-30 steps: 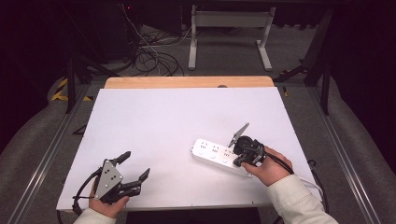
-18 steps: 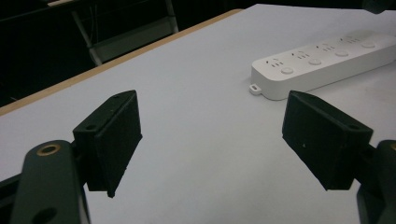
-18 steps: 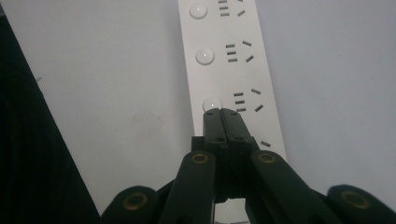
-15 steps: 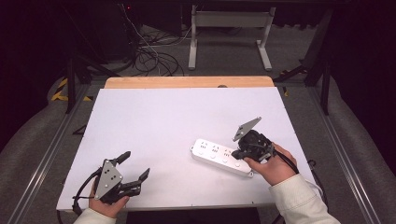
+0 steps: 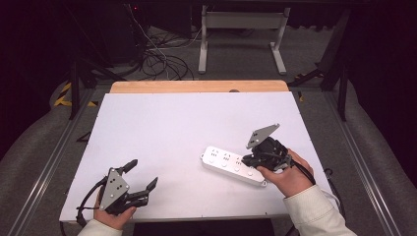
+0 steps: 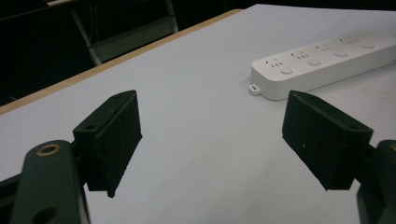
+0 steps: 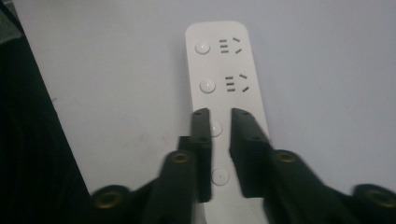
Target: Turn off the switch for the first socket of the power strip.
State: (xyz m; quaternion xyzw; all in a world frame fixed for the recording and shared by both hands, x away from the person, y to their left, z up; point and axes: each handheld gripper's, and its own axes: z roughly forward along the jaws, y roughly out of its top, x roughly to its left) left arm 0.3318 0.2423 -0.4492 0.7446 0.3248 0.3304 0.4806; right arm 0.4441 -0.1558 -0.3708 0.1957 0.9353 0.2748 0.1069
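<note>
Lying flat on the white tabletop (image 5: 187,128), the long white plastic power strip (image 5: 231,164) with its row of round buttons and slotted sockets sits toward the person's near right side, angled a little across the board. Over the strip's near end, the right tongs (image 7: 219,114) are poised, nose pointing along its length; in the right gripper view the two black jaws stand almost together, a narrow slot left between them, framing one of the round white buttons (image 7: 215,128). Whether the tips actually touch the strip's top, I can't tell. The right hand (image 5: 285,174) in a pale sleeve wraps the tool from behind, its grey three-cornered plate (image 5: 262,135) tilted up just beyond the strip.

Well away from the strip, toward the near left corner of the tabletop, the left tongs (image 5: 142,179) rest in the left hand (image 5: 113,216), jaws spread wide with nothing between them. In the left gripper view, the strip lies beyond the jaws, and a small tab juts from its end.

Behind the tabletop's far wooden edge (image 5: 196,87), past the strip, black cables (image 5: 162,61) tangle on the floor beside a white metal frame (image 5: 241,34).
</note>
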